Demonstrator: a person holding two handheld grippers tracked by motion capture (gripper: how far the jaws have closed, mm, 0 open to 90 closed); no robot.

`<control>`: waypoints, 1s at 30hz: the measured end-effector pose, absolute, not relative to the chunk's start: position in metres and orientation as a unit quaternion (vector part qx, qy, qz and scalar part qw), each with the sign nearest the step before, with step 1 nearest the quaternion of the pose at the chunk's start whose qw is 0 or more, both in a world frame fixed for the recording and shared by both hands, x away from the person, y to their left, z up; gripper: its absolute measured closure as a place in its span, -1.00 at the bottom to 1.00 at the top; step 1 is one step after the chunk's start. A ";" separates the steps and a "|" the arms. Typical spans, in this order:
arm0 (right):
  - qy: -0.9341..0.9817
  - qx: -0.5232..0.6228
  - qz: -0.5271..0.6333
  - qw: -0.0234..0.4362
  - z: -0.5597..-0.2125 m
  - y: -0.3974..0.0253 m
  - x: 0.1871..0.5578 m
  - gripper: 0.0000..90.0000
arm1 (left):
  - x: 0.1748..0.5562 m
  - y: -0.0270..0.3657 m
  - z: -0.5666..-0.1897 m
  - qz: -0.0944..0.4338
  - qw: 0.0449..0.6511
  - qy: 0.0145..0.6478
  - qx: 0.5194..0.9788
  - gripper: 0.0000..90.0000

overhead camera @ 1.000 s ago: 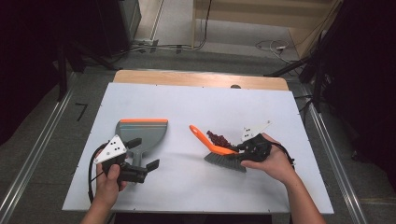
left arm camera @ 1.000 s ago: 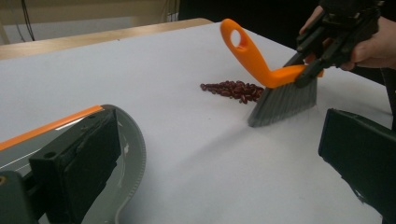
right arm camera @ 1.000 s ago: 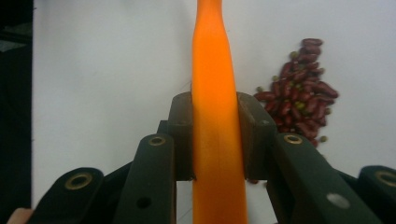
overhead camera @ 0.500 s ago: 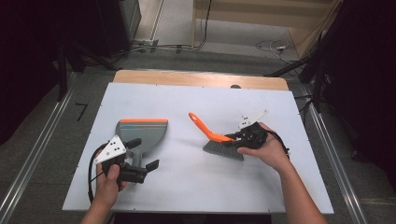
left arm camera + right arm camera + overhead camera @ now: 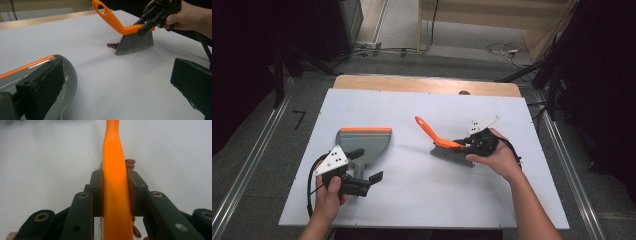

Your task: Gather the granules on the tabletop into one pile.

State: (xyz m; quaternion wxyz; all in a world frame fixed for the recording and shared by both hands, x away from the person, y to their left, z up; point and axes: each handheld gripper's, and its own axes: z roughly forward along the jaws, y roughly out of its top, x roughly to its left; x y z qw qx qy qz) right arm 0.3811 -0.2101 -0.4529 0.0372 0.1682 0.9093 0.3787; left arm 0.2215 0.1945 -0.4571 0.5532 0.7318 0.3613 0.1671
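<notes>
Right gripper (image 5: 464,145) pinches brush (image 5: 447,148) at mid-table, beans (image 5: 112,45) just left of bristles; left gripper (image 5: 364,165) spread beside dustpan (image 5: 362,142), near left

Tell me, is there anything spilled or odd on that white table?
Yes. A small heap of dark red beans lies loose on the table, right against the bristles of the brush held by the right gripper. The dustpan meant to catch them sits well apart, by the left gripper.

High view: above, looking fwd/down on table (image 5: 422,200). Gripper views low, close; all share brush (image 5: 447,147), probably beans.
</notes>
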 end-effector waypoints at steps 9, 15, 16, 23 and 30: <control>0.908 0.169 0.381 0.039 -0.450 -0.211 0.379 0.53 | 0.221 0.195 -0.457 0.169 0.554 0.362 0.730 -1.00; 0.900 0.171 0.399 0.037 -0.441 -0.216 0.372 0.53 | 0.221 0.195 -0.457 0.170 0.554 0.362 0.730 -1.00; 0.898 0.175 0.401 0.038 -0.438 -0.218 0.369 0.53 | 0.221 0.196 -0.457 0.169 0.555 0.361 0.730 -1.00; 0.885 0.186 0.422 0.063 -0.428 -0.237 0.352 0.53 | 0.221 0.194 -0.456 0.170 0.554 0.361 0.730 -1.00; 0.859 0.255 0.435 0.092 -0.430 -0.259 0.337 0.53 | 0.221 0.193 -0.457 0.169 0.553 0.361 0.732 -1.00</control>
